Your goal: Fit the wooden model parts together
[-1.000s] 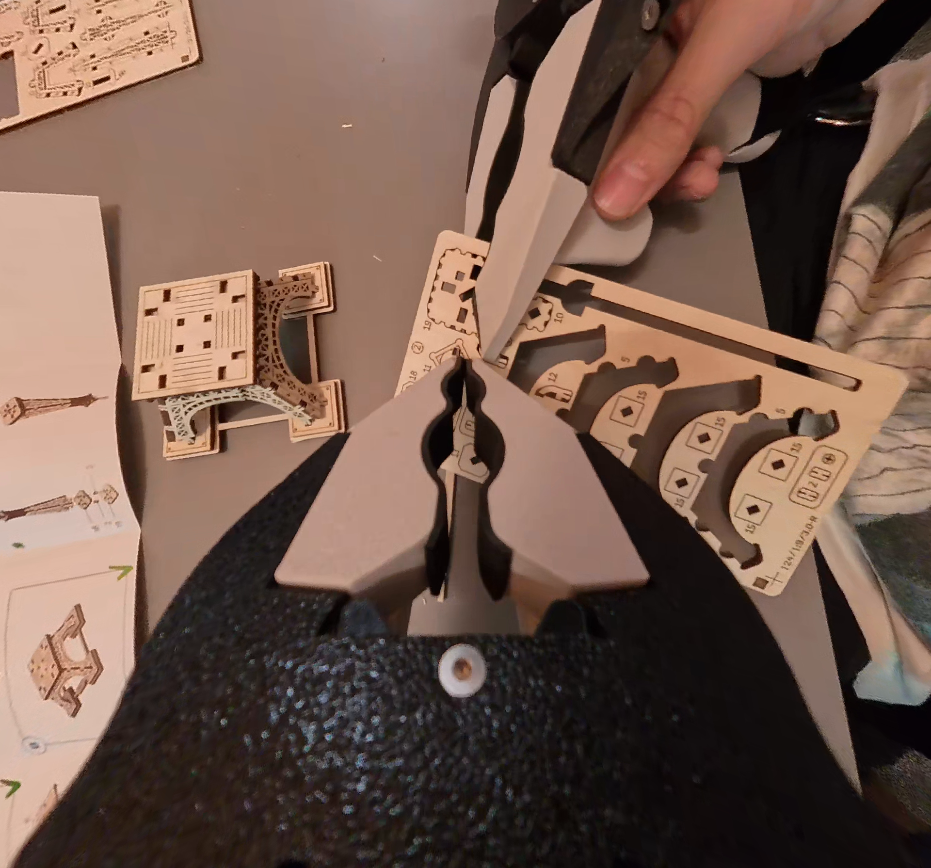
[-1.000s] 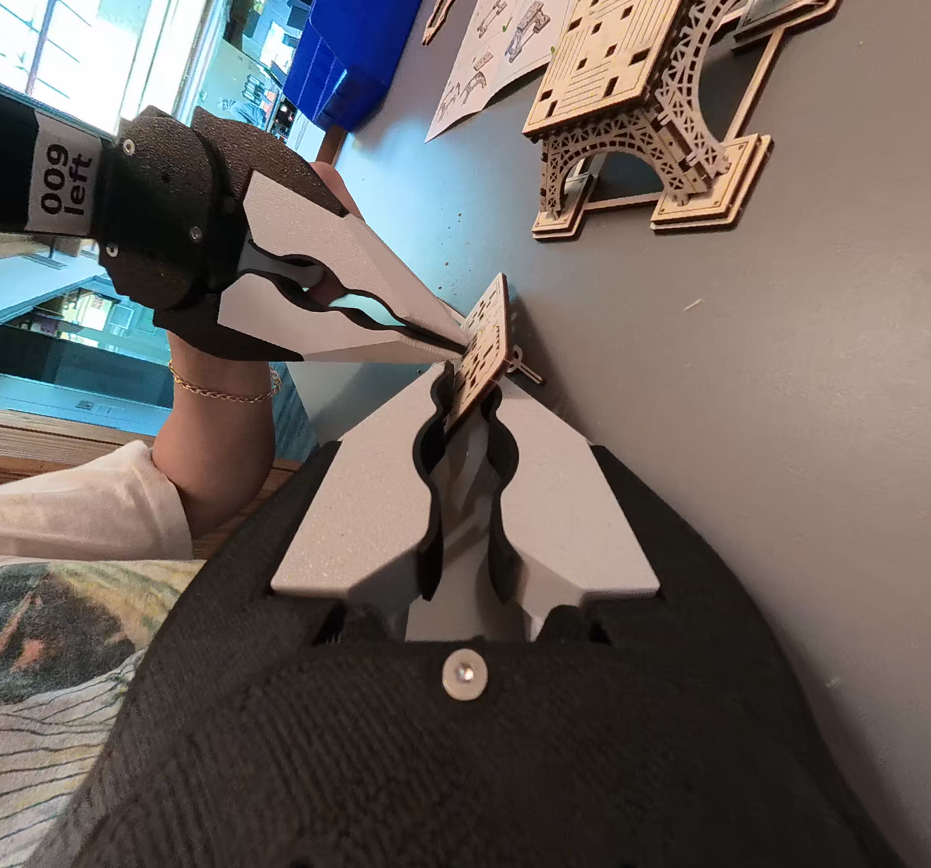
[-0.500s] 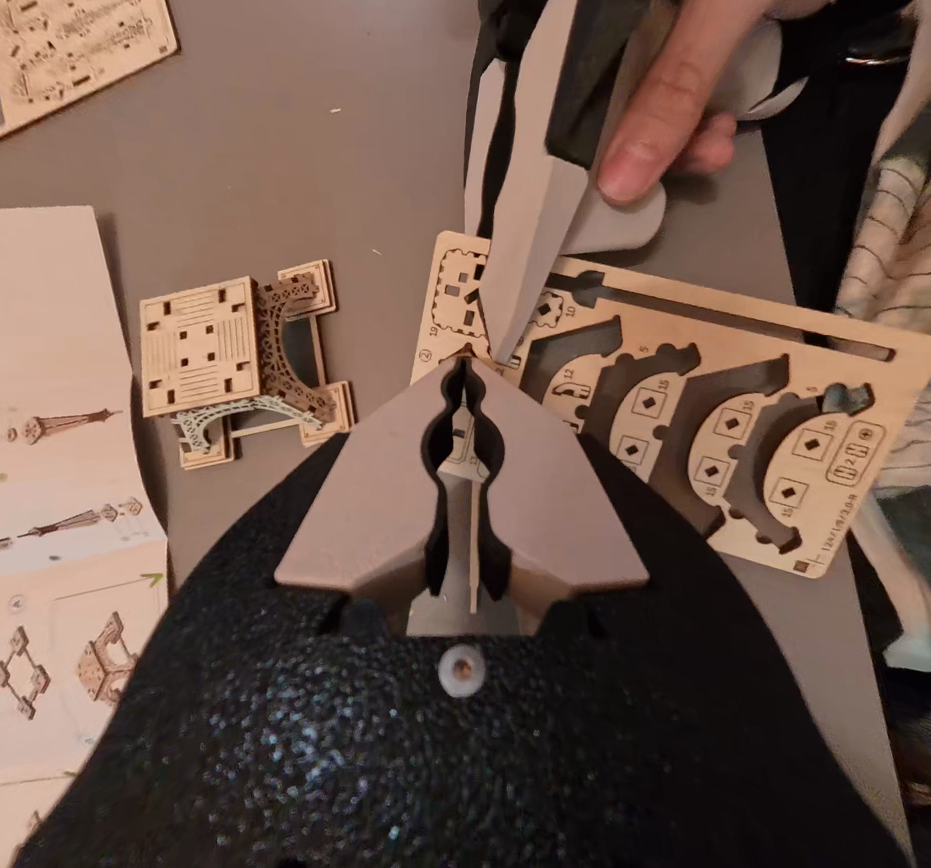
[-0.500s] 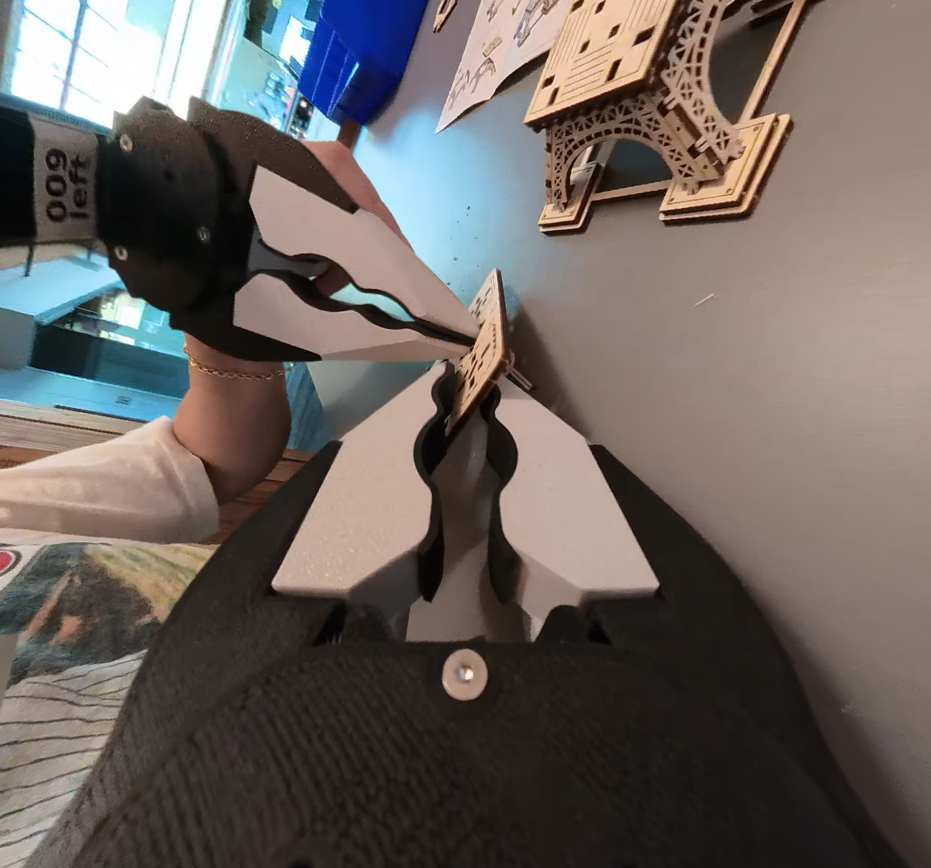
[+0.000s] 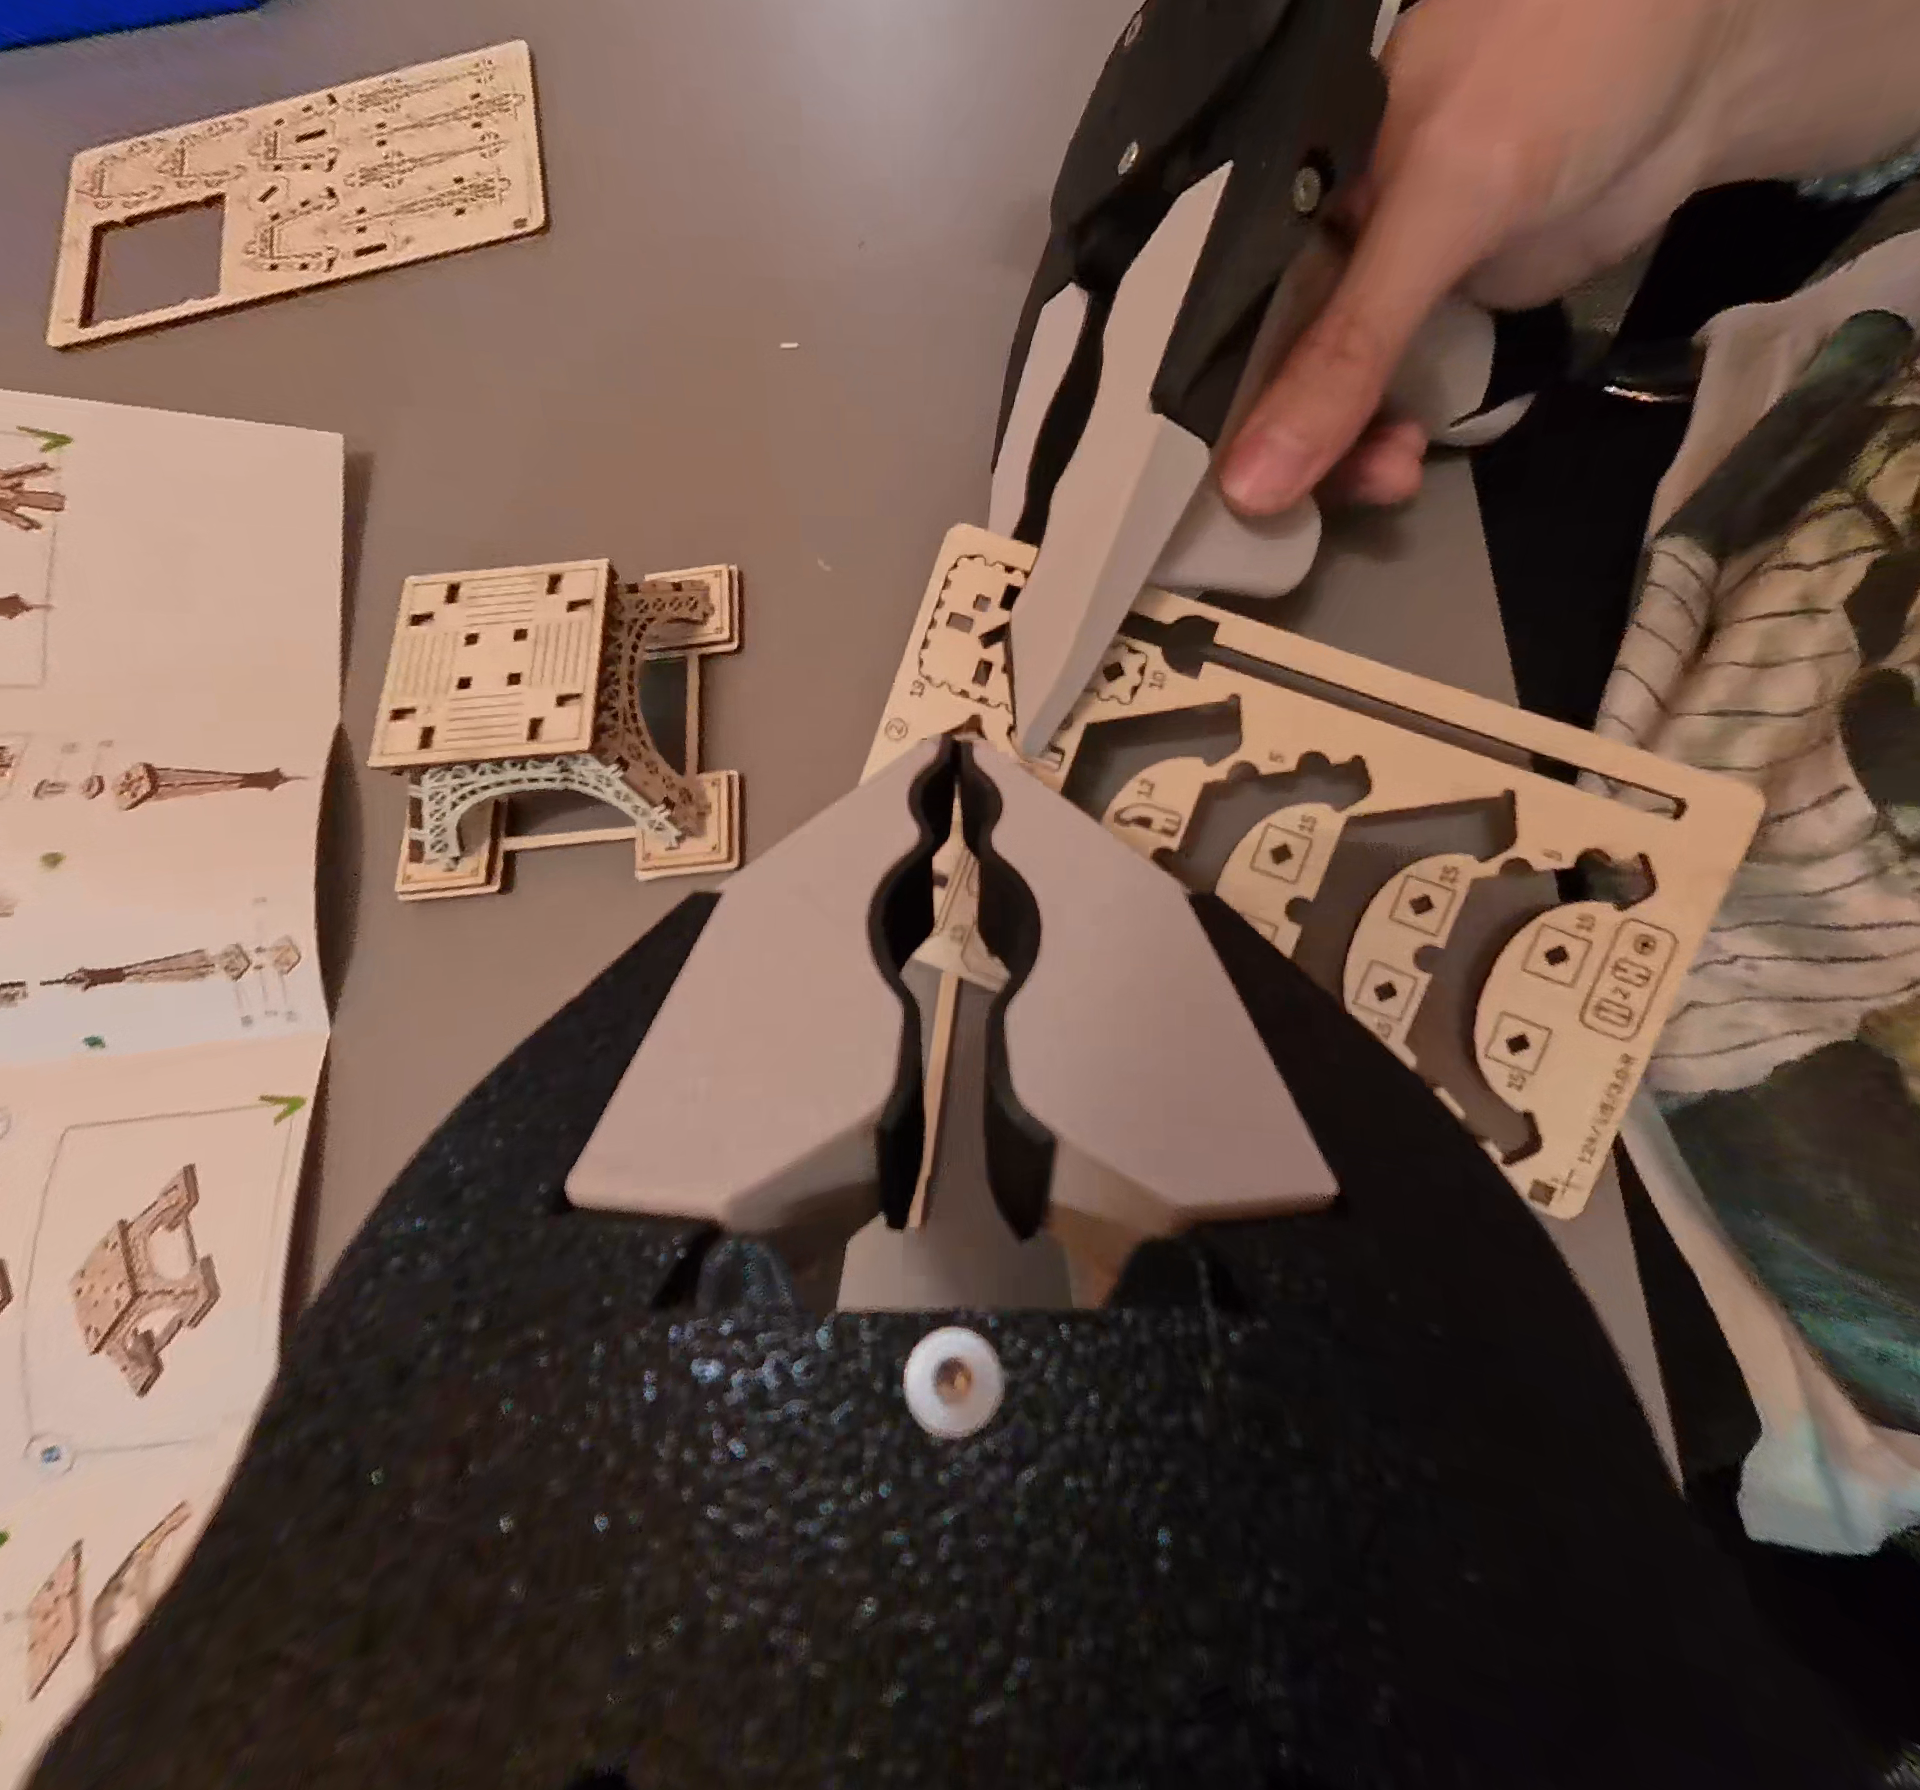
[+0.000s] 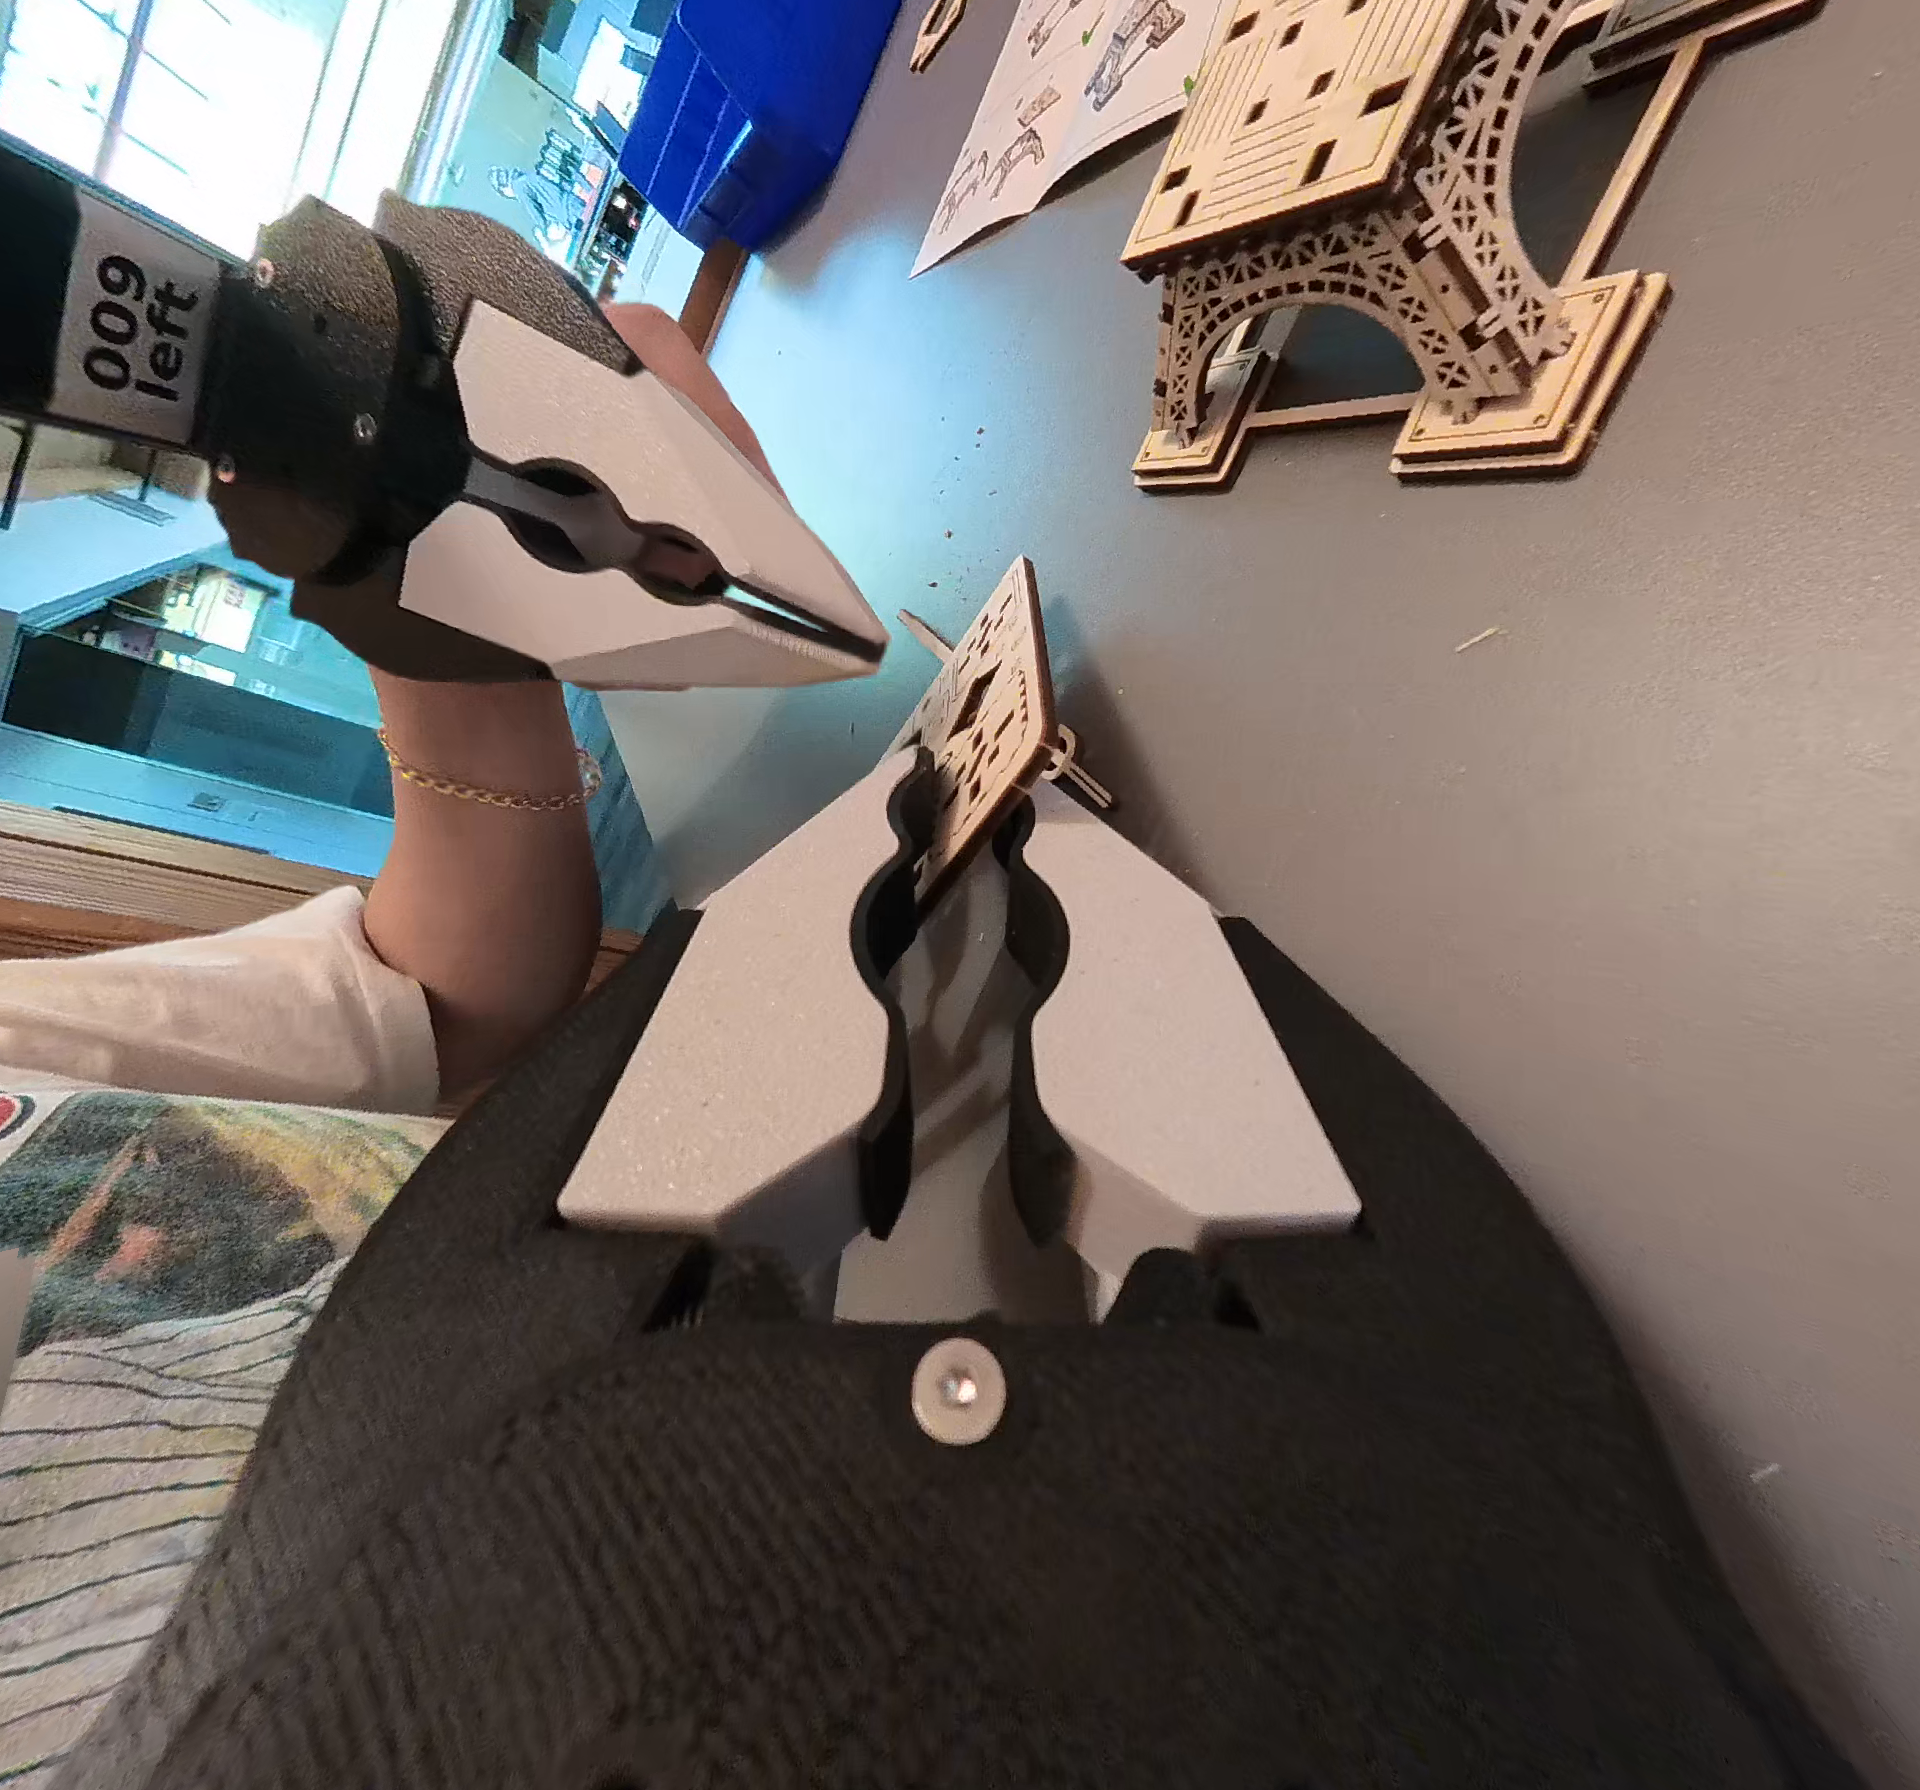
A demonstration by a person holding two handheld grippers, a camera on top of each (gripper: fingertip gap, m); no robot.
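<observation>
My right gripper (image 6: 982, 774) is shut on the edge of a wooden parts sheet (image 6: 997, 691) and holds it tilted above the grey table (image 6: 1558, 1013). In the left wrist view the sheet (image 5: 1558, 956) shows several arc-shaped cut-outs, and the right gripper (image 5: 1023, 722) comes in from above. My left gripper (image 5: 956, 748) is shut on a thin wooden part (image 5: 940, 1065) that lies between its jaws. In the right wrist view the left gripper (image 6: 868, 647) is a short gap away from the sheet. The built tower base (image 5: 551, 722) stands to the left and also shows in the right wrist view (image 6: 1382, 182).
An instruction sheet (image 5: 156, 805) lies at the left edge of the table. Another wooden parts sheet (image 5: 301, 192) lies at the far left. A blue box (image 6: 790, 36) stands at the back. A person's patterned clothing (image 5: 1787, 805) is at the table's right edge. The grippers are tip to tip, or close to it.
My left gripper has drawn back from the parts sheet with the thin wooden part in its jaws; a gap now shows between its tip and the sheet. The right gripper still holds the sheet.
</observation>
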